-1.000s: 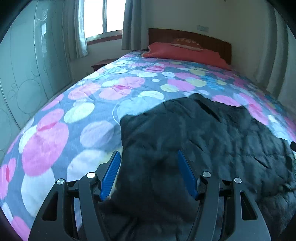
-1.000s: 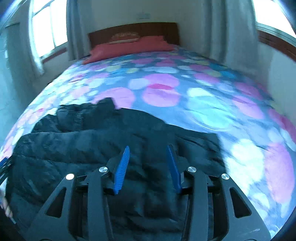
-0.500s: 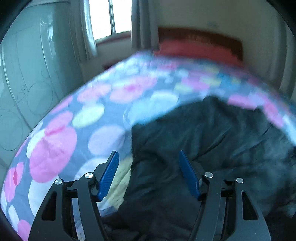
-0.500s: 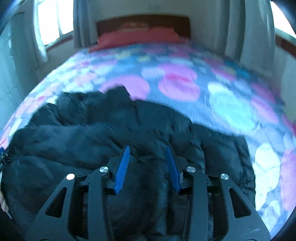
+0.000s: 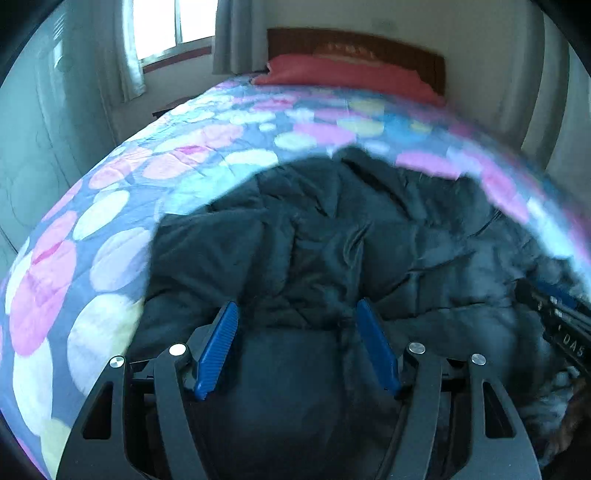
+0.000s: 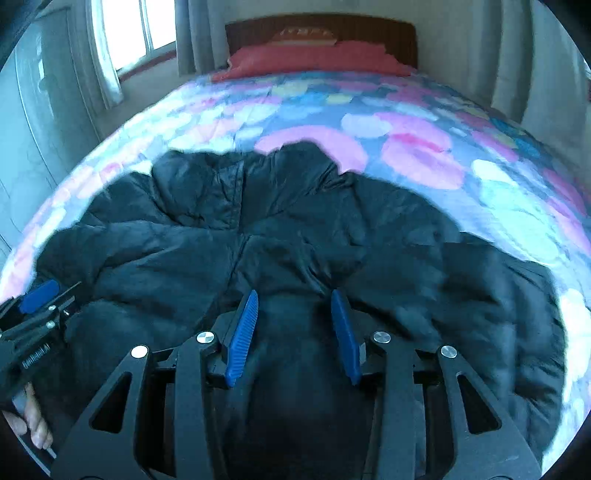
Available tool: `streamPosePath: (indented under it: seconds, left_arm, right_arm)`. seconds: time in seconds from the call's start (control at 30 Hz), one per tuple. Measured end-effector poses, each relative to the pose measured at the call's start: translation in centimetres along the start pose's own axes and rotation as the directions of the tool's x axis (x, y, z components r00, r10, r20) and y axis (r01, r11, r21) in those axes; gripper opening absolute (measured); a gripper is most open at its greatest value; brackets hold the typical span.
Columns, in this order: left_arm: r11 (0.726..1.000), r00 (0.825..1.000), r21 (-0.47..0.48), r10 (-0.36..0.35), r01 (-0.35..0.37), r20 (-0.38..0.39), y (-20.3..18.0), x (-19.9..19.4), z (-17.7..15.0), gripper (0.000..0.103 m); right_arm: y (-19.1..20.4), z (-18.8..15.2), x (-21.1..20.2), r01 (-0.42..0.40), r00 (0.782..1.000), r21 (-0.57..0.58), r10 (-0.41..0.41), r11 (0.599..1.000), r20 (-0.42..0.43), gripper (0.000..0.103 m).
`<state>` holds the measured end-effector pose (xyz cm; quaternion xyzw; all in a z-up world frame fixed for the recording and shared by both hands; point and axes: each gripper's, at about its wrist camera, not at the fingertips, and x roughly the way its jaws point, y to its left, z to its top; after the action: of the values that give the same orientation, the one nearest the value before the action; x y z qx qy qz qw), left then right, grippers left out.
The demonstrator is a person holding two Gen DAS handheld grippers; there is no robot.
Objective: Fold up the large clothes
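Both grippers, left [image 5: 297,345] and right [image 6: 294,334], have advanced over the black puffer jacket [image 6: 295,236] filling mid-frame, fingers spread wide, gripping nothing, so folding hasn't started.

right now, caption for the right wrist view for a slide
Open right claw above a puffy black quilted jacket spread on a circle-patterned bedspread.

I am in a home bedroom — a wide bed [image 6: 424,122] under a quilt printed with pink, white and blue circles fills the room. At the bed's far end lie red pillows [image 6: 317,59] against a dark wooden headboard [image 6: 369,27]. Left of the bed, a curtained window [image 6: 122,33] glows with daylight.
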<state>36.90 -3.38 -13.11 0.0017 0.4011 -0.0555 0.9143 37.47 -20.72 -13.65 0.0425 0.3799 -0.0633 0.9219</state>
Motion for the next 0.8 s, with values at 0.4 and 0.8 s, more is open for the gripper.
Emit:
streamPosePath:
  seconds: [0.4, 0.8]
  left_arm:
    - [0.999, 0.998, 0.025, 0.039, -0.038, -0.050, 1.7, 0.5, -2.3, 0.067]
    - [0.996, 1.000, -0.090, -0.001, 0.001, -0.002, 9.8, -12.6, -10.1, 0.071]
  right_arm:
    - [-4.0, -3.7, -1.1, 0.030, 0.998, 0.088, -0.026, 0.996, -0.050, 0.048]
    - [-12.6, -13.6, -14.7, 0.093, 0.995, 0.185, -0.087, 0.978, -0.042, 0.066]
